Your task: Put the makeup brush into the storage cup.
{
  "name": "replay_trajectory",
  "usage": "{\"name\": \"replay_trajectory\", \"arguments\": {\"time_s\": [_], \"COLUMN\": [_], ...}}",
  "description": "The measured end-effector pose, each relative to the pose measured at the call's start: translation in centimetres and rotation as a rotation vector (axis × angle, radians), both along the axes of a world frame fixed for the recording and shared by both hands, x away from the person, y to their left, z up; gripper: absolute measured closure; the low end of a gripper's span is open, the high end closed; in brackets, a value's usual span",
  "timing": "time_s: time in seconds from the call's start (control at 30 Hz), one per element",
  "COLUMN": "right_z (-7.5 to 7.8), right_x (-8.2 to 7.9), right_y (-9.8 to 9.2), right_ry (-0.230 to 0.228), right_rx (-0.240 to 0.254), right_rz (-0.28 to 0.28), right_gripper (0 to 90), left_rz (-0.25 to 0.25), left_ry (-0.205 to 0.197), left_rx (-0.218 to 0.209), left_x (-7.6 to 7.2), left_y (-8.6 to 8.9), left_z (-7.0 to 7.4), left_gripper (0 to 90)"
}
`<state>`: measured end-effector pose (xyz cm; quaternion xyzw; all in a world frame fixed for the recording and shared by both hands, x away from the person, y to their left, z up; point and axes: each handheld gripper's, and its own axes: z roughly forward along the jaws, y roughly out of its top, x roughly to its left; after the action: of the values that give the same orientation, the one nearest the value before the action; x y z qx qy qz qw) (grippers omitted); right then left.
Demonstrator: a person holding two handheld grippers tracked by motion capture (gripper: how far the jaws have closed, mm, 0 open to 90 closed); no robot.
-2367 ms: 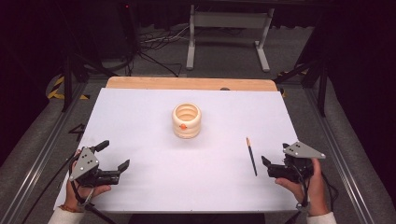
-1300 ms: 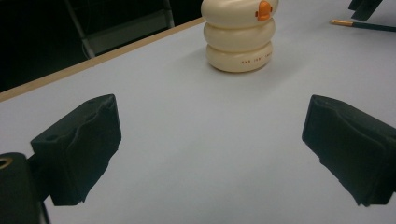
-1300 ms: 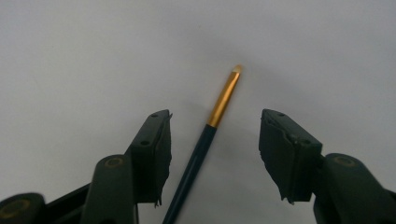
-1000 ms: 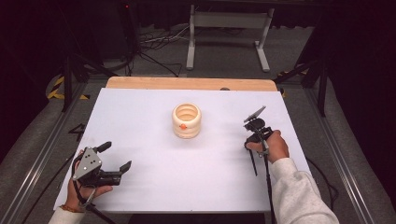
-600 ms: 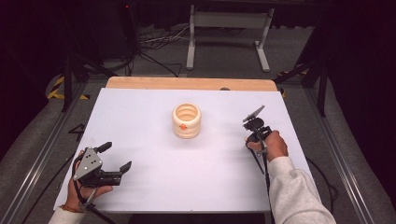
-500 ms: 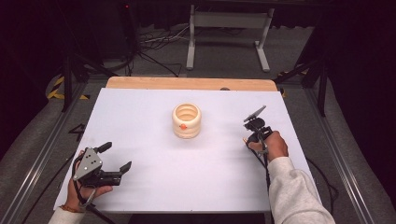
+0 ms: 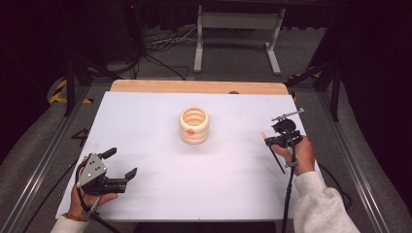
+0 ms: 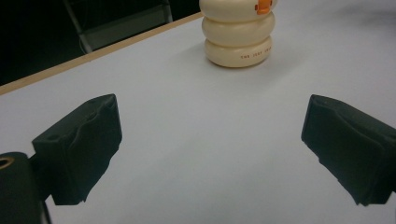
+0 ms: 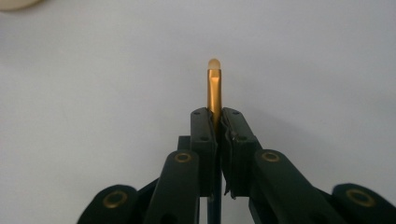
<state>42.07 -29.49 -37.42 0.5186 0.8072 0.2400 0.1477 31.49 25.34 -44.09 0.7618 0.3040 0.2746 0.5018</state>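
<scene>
My right gripper (image 7: pixel 273 141) is shut on a thin dark pencil (image 7: pixel 280 165) near the table's right edge. The pencil hangs slanted from the jaws, just above the white sheet. In the right gripper view the jaws (image 9: pixel 218 116) clamp its gold ferrule (image 9: pixel 214 88), and the pale tip sticks out past them. A cream ribbed ring-shaped holder (image 7: pixel 194 125) with a small orange mark stands in the middle of the table. My left gripper (image 7: pixel 121 163) rests open at the front left, empty. In the left gripper view (image 8: pixel 212 140) it faces the holder (image 8: pixel 238 32).
A white sheet (image 7: pixel 145 121) covers the table, with a wooden strip (image 7: pixel 194 86) along the far edge. Metal rails run down both sides. Beyond the table, cables and a metal stand (image 7: pixel 238 22) lie on the dark floor.
The right hand came from the front right to the pencil, closed on it and raised it off the sheet. The left gripper has kept still.
</scene>
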Motion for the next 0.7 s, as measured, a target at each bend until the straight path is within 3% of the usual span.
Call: {"name": "replay_trajectory", "arguments": {"time_s": [0.1, 0.27, 0.7], "right_z": [1.2, 2.7, 4.2], "right_x": [-1.0, -2.9, -5.1], "right_y": [-0.4, -1.1, -1.0], "right_ry": [-0.102, -0.235, -0.41], "right_rx": [-0.014, 0.044, 0.128], "right_rz": [-0.002, 0.015, 0.067], "right_gripper": [84.6, 84.6, 84.5], "left_rz": [0.001, 0.003, 0.008], "left_ry": [-0.002, 0.001, -0.01], "left_rx": [-0.009, -0.012, -0.022], "left_x": [0.0, 0.1, 0.0], "left_y": [0.1, 0.2, 0.1], "left_z": [0.0, 0.0, -0.1], "left_gripper": [5.9, 5.7, 4.1]}}
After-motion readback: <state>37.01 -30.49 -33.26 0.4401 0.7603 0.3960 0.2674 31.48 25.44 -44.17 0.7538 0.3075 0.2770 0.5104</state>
